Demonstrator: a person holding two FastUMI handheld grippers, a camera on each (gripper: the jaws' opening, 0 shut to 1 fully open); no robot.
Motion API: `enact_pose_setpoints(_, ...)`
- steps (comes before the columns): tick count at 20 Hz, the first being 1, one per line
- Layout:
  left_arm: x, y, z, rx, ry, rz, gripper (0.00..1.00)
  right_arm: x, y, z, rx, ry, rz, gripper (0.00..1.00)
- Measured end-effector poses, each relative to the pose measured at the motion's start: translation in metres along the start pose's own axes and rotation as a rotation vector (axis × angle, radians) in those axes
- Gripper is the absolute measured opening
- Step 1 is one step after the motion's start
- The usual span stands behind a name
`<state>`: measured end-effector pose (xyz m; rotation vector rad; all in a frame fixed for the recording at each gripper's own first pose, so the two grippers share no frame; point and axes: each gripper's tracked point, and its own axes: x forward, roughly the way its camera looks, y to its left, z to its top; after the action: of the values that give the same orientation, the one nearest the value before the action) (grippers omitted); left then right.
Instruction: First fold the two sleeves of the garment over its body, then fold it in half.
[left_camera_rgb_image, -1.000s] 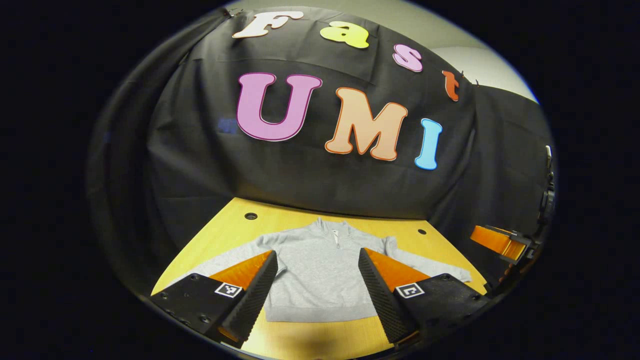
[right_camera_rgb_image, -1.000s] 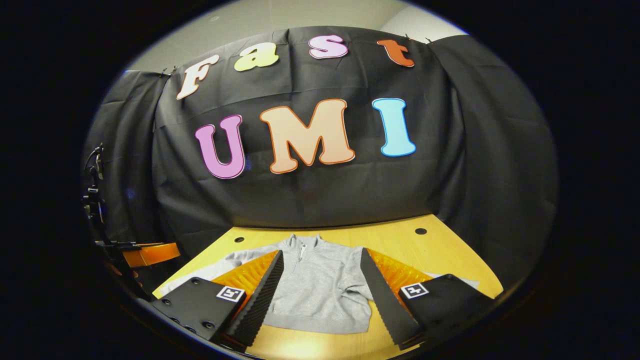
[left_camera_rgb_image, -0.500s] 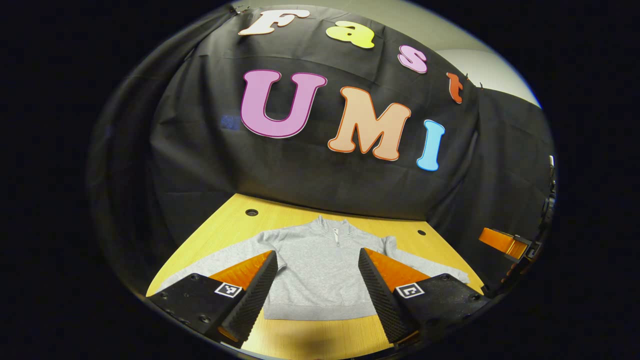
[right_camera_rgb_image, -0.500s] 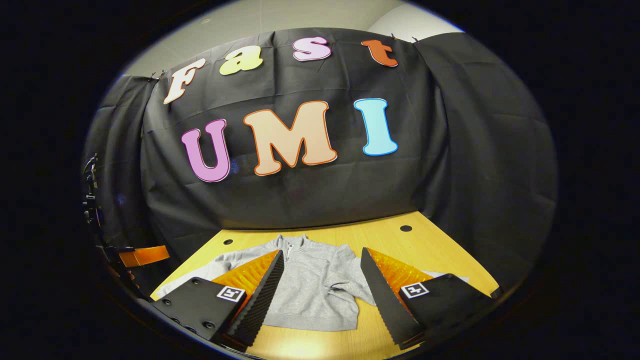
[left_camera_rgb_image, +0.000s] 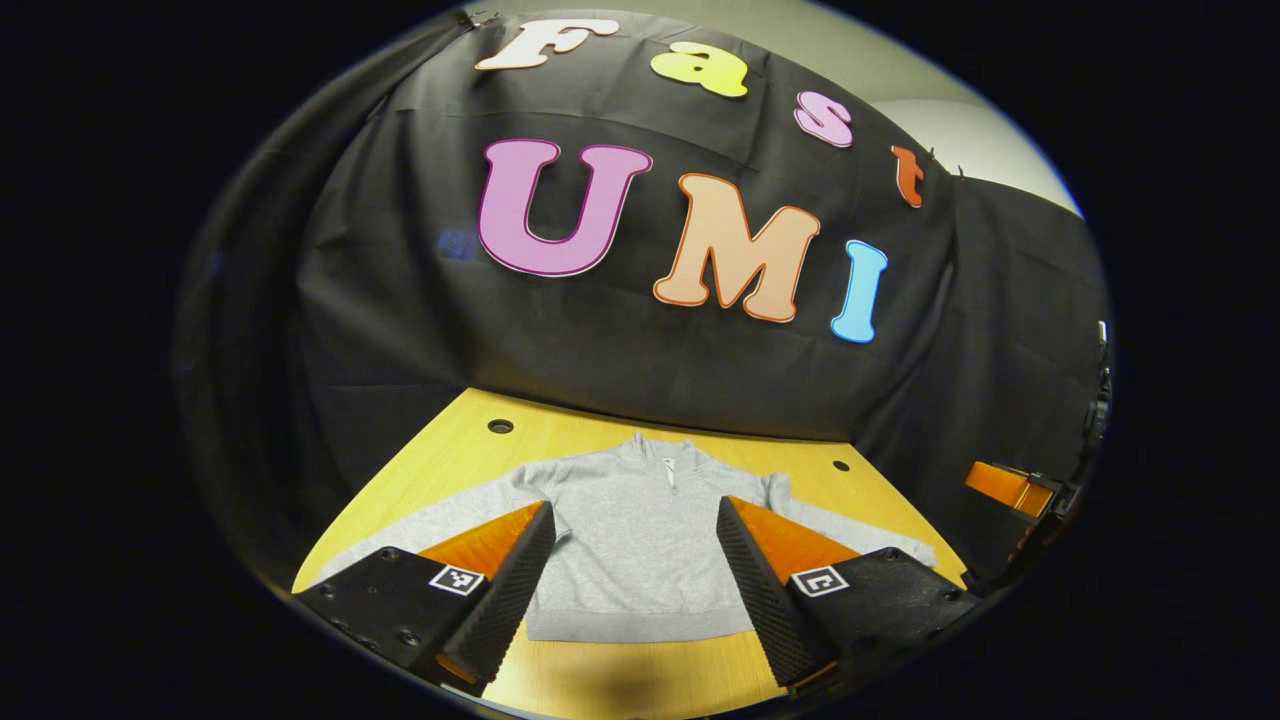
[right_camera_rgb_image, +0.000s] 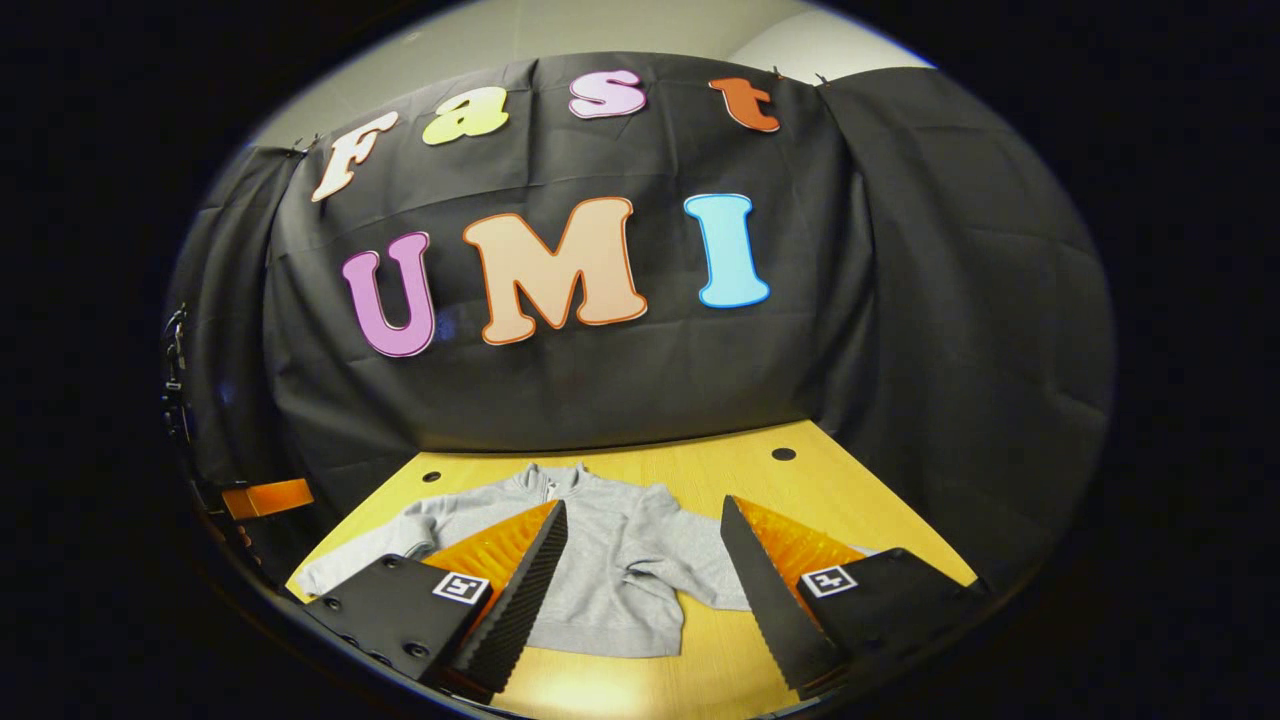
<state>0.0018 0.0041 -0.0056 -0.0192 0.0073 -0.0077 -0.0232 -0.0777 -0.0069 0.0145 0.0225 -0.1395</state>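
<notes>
The yellow bench (left_camera_rgb_image: 440, 470) filled the lower middle of both views, with the grey zip-neck sweatshirt (left_camera_rgb_image: 640, 540) spread flat at lower centre, both sleeves out. My left tool (left_camera_rgb_image: 636, 565) and right tool (right_camera_rgb_image: 642, 570) hung above it, jaws spread wide, pinching nothing. I judged a sleeve cuff was best pinched low and carried across the body. Small holes (left_camera_rgb_image: 500, 427) dotted the far edge; nothing blocked me.

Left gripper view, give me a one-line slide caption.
Open left gripper above a grey sweater spread flat on a wooden table, both sleeves out.
</notes>
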Motion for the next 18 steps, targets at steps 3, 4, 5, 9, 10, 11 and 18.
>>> enact_pose_setpoints(3, 0.003, 0.002, 0.001, 0.010, 0.003, 0.001, 0.95, 0.001, -0.033, -0.008, -0.014, 0.036, -0.029, 0.97)
enact_pose_setpoints(4, 0.004, 0.003, 0.002, 0.009, 0.001, 0.005, 0.95, 0.002, -0.046, -0.011, -0.020, 0.048, -0.047, 0.97)
enact_pose_setpoints(5, 0.005, 0.003, 0.000, 0.007, 0.003, 0.009, 0.95, 0.002, -0.060, -0.013, -0.021, 0.064, -0.064, 0.97)
enact_pose_setpoints(9, 0.005, 0.007, -0.004, 0.007, 0.011, 0.031, 0.95, 0.007, -0.103, -0.023, -0.052, 0.107, -0.099, 0.97)
enact_pose_setpoints(10, 0.004, 0.008, -0.004, 0.009, 0.013, 0.040, 0.95, 0.011, -0.117, -0.028, -0.063, 0.124, -0.108, 0.93)
enact_pose_setpoints(11, 0.004, 0.009, -0.005, 0.010, 0.013, 0.047, 0.95, 0.014, -0.128, -0.033, -0.070, 0.139, -0.113, 0.97)
enact_pose_setpoints(18, 0.000, 0.015, -0.014, 0.018, 0.028, 0.106, 0.95, 0.047, -0.213, -0.092, -0.083, 0.302, -0.174, 0.94)
